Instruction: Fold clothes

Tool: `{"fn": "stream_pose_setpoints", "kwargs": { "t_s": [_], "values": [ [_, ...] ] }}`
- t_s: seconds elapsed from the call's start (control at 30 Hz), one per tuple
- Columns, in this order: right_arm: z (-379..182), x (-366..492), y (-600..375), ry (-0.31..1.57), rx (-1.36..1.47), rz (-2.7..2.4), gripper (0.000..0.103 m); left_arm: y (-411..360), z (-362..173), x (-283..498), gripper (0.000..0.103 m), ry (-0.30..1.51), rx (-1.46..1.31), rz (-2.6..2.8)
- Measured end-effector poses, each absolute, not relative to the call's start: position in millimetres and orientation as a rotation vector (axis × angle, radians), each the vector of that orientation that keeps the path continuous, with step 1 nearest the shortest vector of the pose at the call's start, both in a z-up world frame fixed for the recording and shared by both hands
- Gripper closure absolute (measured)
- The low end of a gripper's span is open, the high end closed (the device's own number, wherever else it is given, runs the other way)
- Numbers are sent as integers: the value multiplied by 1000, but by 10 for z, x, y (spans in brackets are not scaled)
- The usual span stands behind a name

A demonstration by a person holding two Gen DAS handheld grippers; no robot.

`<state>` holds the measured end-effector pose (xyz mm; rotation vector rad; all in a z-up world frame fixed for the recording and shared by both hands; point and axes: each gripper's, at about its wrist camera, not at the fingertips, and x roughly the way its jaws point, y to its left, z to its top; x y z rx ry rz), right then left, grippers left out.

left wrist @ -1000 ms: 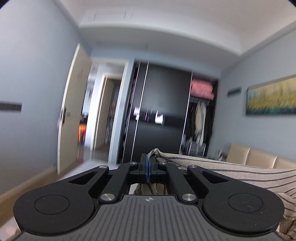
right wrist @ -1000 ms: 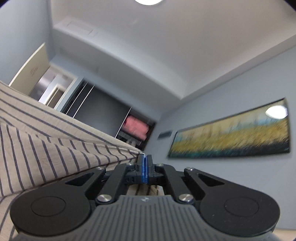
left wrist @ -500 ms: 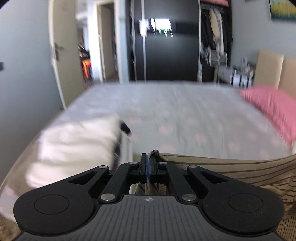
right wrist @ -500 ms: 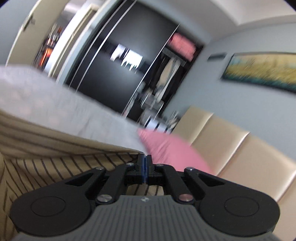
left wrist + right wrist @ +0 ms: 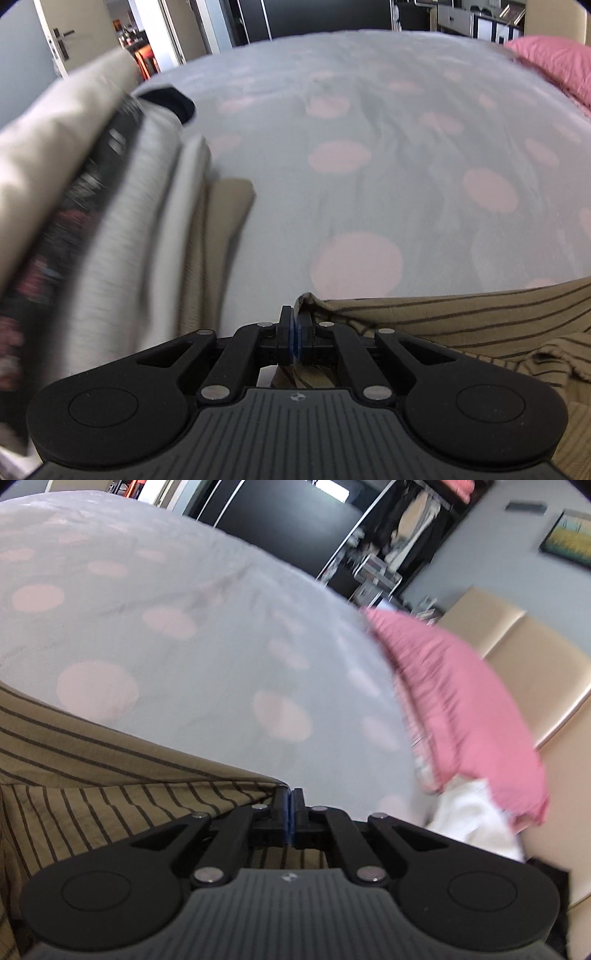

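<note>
While held at both top corners, striped shirt (image 5: 461, 317) seen as tan cloth with thin dark lines, wrinkled, stretched low over dotted bedsheet (image 5: 369, 147). Left gripper (image 5: 295, 334) clamped on shirt's left corner; cloth runs rightward. Right gripper (image 5: 289, 812) clamped on opposite corner; cloth runs leftward. Folded clothes stack (image 5: 110, 203) noted left, pink pillow (image 5: 454, 701) right.

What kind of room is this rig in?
Almost certainly a home bedroom: a bed with a polka-dot sheet and a pink pillow, a padded headboard, and an open wardrobe with hanging clothes.
</note>
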<state>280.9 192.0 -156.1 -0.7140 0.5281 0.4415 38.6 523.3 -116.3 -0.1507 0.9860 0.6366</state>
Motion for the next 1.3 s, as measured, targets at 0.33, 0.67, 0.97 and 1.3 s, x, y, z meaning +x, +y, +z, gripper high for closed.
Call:
{"fn": "stream_pose_setpoints", "kwargs": {
  "t_s": [0.33, 0.67, 0.97, 1.3],
  "values": [
    [-1034, 2624, 1631, 576, -550, 513, 73, 4985, -507, 0, 65, 870, -197, 630],
    [-767, 1765, 1734, 646, -474, 869, 39, 4025, -560, 226, 53, 958, -115, 323],
    [-1189, 1778, 2154, 730, -654, 888, 58, 4022, -1068, 571, 69, 1087, -129, 312],
    [-891, 2028, 2172, 764, -550, 865, 100, 4183, -755, 679, 102, 1001, -157, 338]
  ]
}}
